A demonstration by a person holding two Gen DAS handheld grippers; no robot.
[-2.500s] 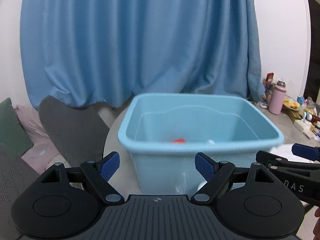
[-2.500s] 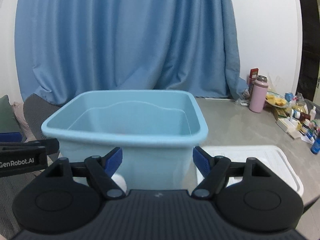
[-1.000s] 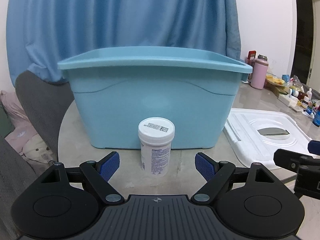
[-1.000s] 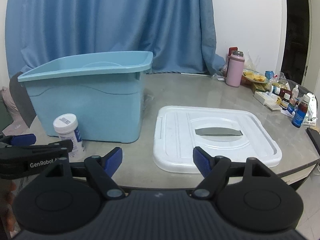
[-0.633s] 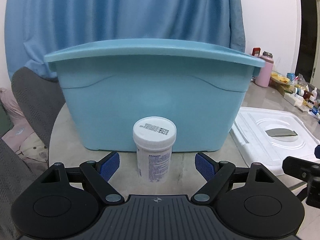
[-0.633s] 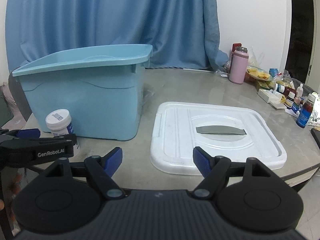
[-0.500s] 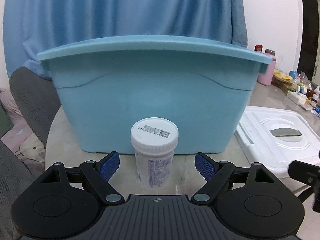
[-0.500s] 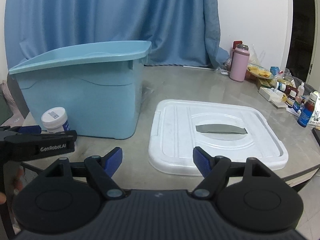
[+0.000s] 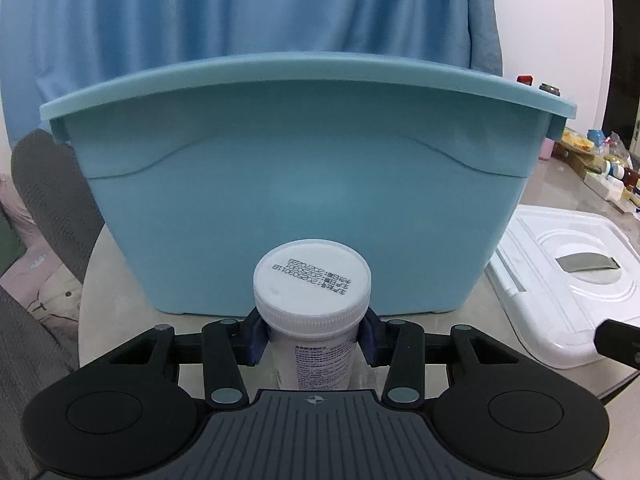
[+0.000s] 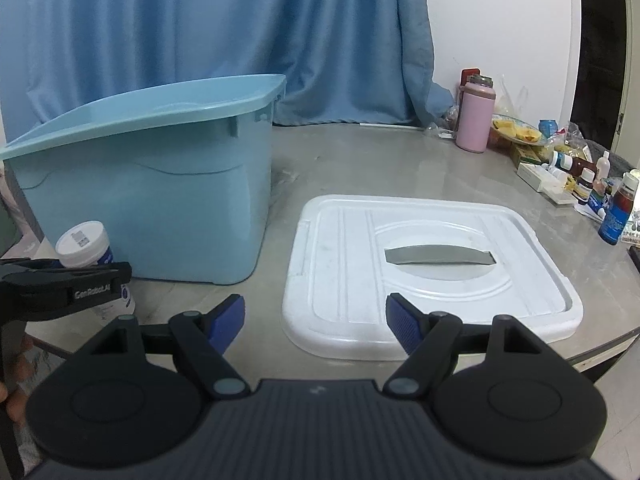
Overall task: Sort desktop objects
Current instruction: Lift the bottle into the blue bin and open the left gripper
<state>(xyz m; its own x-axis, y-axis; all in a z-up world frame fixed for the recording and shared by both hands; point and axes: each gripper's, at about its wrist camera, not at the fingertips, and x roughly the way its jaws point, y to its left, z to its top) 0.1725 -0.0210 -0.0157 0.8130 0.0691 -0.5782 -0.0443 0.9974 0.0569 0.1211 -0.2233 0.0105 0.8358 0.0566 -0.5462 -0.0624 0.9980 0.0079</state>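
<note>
A white pill bottle (image 9: 313, 312) with a printed lid stands on the table in front of a light blue plastic bin (image 9: 304, 184). My left gripper (image 9: 313, 338) is shut on the bottle just below its cap. In the right wrist view the bottle (image 10: 86, 250) shows at the far left behind the left gripper's finger, beside the bin (image 10: 160, 184). My right gripper (image 10: 316, 322) is open and empty, held above the table's near edge in front of the white bin lid (image 10: 424, 272).
The white lid lies flat right of the bin, also seen in the left wrist view (image 9: 568, 276). A pink flask (image 10: 476, 120), a plate of food and several small bottles (image 10: 616, 216) crowd the table's right side. A grey chair (image 9: 52, 192) stands at the left.
My left gripper moved forward and closed around the white bottle, which earlier stood free between open fingers. My right gripper stayed open and drifted slightly.
</note>
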